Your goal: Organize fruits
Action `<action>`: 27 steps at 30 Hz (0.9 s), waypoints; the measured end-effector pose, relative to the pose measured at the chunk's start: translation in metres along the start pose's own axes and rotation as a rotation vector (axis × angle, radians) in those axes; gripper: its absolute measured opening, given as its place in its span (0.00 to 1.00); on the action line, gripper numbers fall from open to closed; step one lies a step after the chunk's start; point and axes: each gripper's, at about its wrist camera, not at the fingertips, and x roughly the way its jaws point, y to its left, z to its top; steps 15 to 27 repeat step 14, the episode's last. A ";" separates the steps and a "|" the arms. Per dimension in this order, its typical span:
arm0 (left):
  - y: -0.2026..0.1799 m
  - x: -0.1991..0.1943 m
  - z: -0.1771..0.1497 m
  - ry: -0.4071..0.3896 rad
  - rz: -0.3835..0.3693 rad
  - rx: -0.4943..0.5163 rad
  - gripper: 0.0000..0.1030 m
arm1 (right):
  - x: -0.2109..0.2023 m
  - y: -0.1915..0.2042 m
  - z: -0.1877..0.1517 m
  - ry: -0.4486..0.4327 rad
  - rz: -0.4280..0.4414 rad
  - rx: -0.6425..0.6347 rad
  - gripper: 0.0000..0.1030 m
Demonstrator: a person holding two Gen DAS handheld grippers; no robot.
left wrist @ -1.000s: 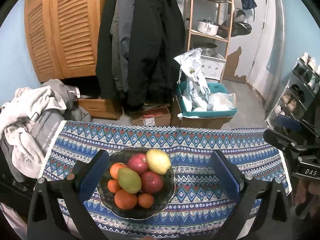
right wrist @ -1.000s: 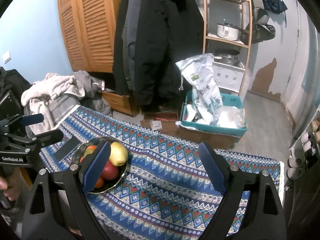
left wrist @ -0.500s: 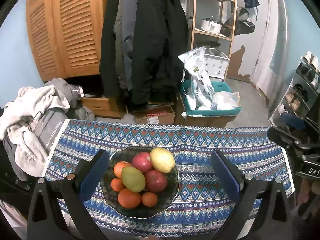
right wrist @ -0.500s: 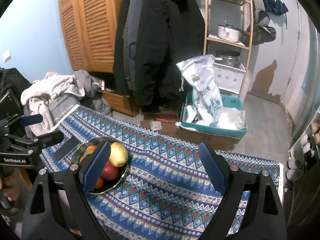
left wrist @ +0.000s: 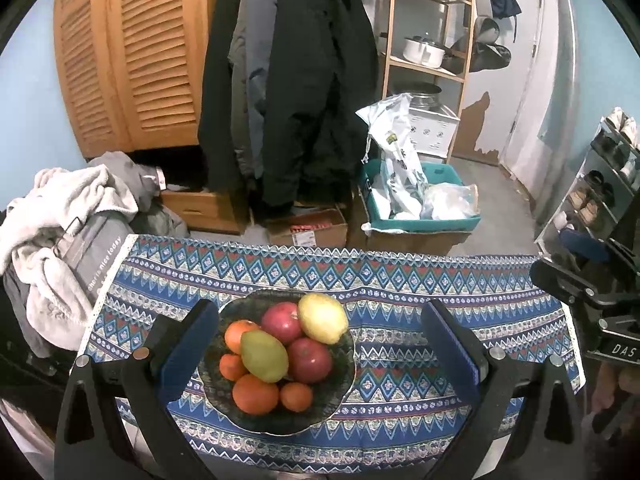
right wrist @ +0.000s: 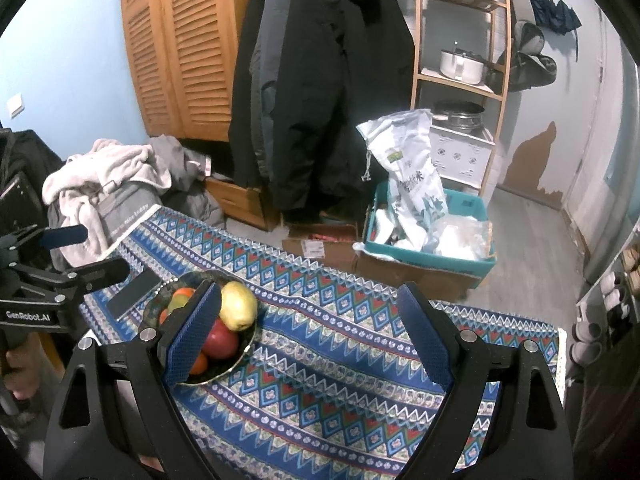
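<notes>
Here the bowl (left wrist: 344,364) near the surface's (left wrist: 420,280) front-left edge holds a pear (left wrist: 264,356), lemon (left wrist: 322,318), apples and oranges. Left claw (left wrist: 320,354) and right claw (right wrist: 306,338) gape wide, empty. The patterned cloth (right wrist: 340,380) rightward lies bare.

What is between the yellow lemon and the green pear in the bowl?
In the left wrist view, a red apple sits between the lemon and the pear, with another red apple beside them.
</notes>
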 end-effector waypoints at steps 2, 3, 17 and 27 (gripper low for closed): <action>-0.001 -0.001 0.000 -0.005 0.002 0.003 0.99 | 0.000 0.000 0.000 -0.002 -0.001 0.000 0.86; 0.000 -0.001 0.000 -0.005 0.002 0.004 0.99 | 0.000 0.000 0.001 -0.002 -0.001 0.000 0.86; -0.002 0.001 -0.002 0.001 0.009 0.015 0.99 | 0.001 0.000 0.000 -0.002 -0.002 -0.001 0.86; -0.002 0.001 -0.002 0.001 0.009 0.015 0.99 | 0.001 0.000 0.000 -0.002 -0.002 -0.001 0.86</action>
